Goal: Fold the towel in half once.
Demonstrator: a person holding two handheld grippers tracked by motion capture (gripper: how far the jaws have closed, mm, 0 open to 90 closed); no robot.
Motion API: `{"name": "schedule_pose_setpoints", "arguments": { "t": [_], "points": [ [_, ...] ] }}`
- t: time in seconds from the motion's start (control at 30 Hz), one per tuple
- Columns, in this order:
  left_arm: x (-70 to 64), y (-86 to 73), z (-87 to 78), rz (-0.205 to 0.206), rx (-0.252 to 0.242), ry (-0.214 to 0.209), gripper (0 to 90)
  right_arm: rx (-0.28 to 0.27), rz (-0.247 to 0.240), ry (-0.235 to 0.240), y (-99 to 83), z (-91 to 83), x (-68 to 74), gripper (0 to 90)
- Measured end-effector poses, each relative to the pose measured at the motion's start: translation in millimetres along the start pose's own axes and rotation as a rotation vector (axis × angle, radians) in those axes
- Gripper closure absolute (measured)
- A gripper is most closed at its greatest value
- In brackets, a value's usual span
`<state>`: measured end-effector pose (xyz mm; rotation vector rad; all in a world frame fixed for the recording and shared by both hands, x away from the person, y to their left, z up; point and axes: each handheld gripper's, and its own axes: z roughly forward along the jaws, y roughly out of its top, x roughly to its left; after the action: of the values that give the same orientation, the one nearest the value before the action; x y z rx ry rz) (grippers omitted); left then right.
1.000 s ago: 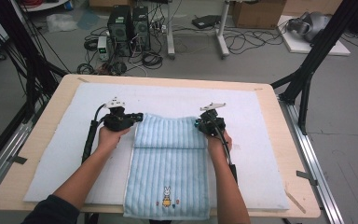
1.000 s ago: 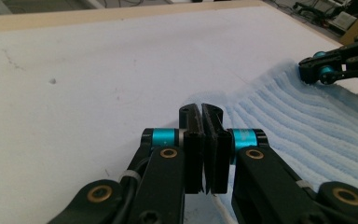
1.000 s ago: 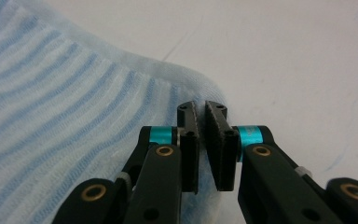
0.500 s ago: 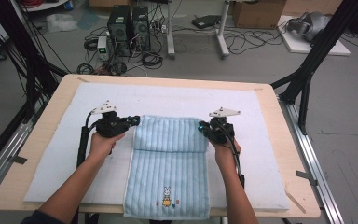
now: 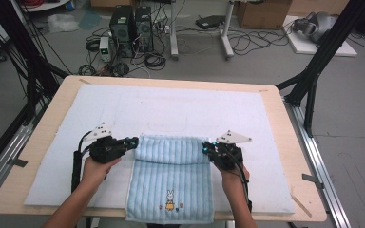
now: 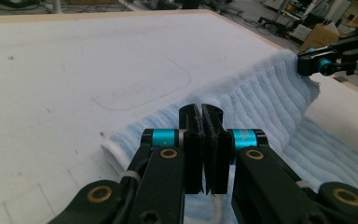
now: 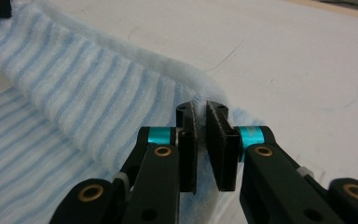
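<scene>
A wooden table [image 5: 38, 142] carries a white mat [image 5: 171, 109] that covers most of its top. On the mat's near half lies a light blue striped towel [image 5: 171, 180], its near edge hanging just over the table's front and a small rabbit picture [image 5: 170, 199] near that edge. The towel's far end is lifted and doubled back into a soft roll. The left claw [image 5: 134, 141] is clenched on the roll's left corner, and the right claw [image 5: 204, 147] pinches the right corner, jaws nearly closed with cloth between them.
</scene>
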<state>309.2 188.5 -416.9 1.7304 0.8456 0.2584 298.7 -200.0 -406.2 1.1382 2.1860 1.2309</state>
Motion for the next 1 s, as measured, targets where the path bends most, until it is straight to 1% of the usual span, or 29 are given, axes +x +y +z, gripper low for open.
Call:
{"name": "schedule_pose_setpoints", "arguments": {
  "t": [0.07, 0.13, 0.2, 0.33, 0.43, 0.5, 0.53, 0.6, 0.67, 0.7, 0.73, 0.77, 0.8, 0.83, 0.87, 0.9, 0.93, 1.0],
  "points": [
    [-5.9, -4.9, -5.5, 0.004, 0.005, -0.005, 87.0, 0.003, -0.001, 0.013, -7.2, -5.0, 4.8, 82.6],
    [-11.6, -9.5, -9.8, 0.004, 0.011, -0.01, 86.9, 0.011, -0.007, 0.016, -14.8, -9.2, 9.0, 82.4],
    [-16.5, -13.4, -13.0, 0.011, 0.018, -0.014, 86.9, 0.016, 0.001, 0.02, -21.2, -13.7, 12.4, 82.3],
    [-24.9, -20.9, -16.9, 0.014, 0.035, -0.024, 86.8, 0.005, 0.012, 0.029, -31.4, -21.6, 16.0, 82.2],
    [-28.2, -26.2, -17.8, 0.013, 0.05, -0.026, 86.7, 0.007, 0.02, 0.036, -36.3, -25.0, 18.1, 82.0],
    [-29.7, -30.8, -18.9, 0.019, 0.072, -0.028, 86.7, 0.016, 0.016, 0.043, -38.9, -26.8, 20.3, 81.8],
    [-29.6, -32.3, -19.4, 0.019, 0.079, -0.028, 86.5, 0.022, 0.009, 0.046, -40.1, -27.5, 21.9, 81.5],
    [-27.8, -35.4, -20.0, 0.006, 0.095, -0.029, 86.0, 0.033, -0.008, 0.044, -41.4, -28.6, 24.4, 81.2],
    [-25.7, -36.6, -20.8, 0.0, 0.109, -0.036, 85.1, 0.044, -0.016, 0.05, -42.7, -30.1, 26.8, 80.7],
    [-25.0, -36.6, -21.5, -0.001, 0.11, -0.041, 83.8, 0.055, -0.015, 0.059, -44.2, -31.6, 28.0, 79.3],
    [-24.1, -36.1, -22.3, -0.011, 0.104, -0.046, 81.1, 0.062, -0.015, 0.067, -45.2, -32.5, 28.7, 78.0],
    [-22.7, -35.1, -23.1, -0.031, 0.09, -0.034, 72.9, 0.074, -0.015, 0.082, -46.8, -33.9, 29.2, 73.9],
    [-18.8, -33.0, -24.8, -0.059, 0.074, -0.016, 62.4, 0.087, -0.012, 0.106, -48.1, -34.6, 29.9, 69.3],
    [-16.6, -31.8, -25.5, -0.075, 0.054, -0.003, 55.2, 0.094, -0.033, 0.083, -49.0, -36.8, 31.6, 65.1],
    [-13.2, -29.9, -26.9, -0.08, 0.038, 0.016, 53.4, 0.085, -0.04, 0.081, -48.6, -38.5, 32.2, 64.1],
    [-10.0, -28.0, -27.9, -0.086, 0.026, 0.029, 52.1, 0.057, -0.037, 0.08, -46.9, -41.0, 31.8, 60.6],
    [-7.1, -26.5, -28.9, -0.094, 0.017, 0.038, 51.4, 0.023, -0.023, 0.074, -44.2, -43.5, 31.4, 59.3],
    [-2.1, -24.0, -30.1, -0.099, 0.004, 0.052, 51.0, -0.029, -0.008, 0.058, -37.6, -45.8, 27.6, 59.6]
  ]
}}
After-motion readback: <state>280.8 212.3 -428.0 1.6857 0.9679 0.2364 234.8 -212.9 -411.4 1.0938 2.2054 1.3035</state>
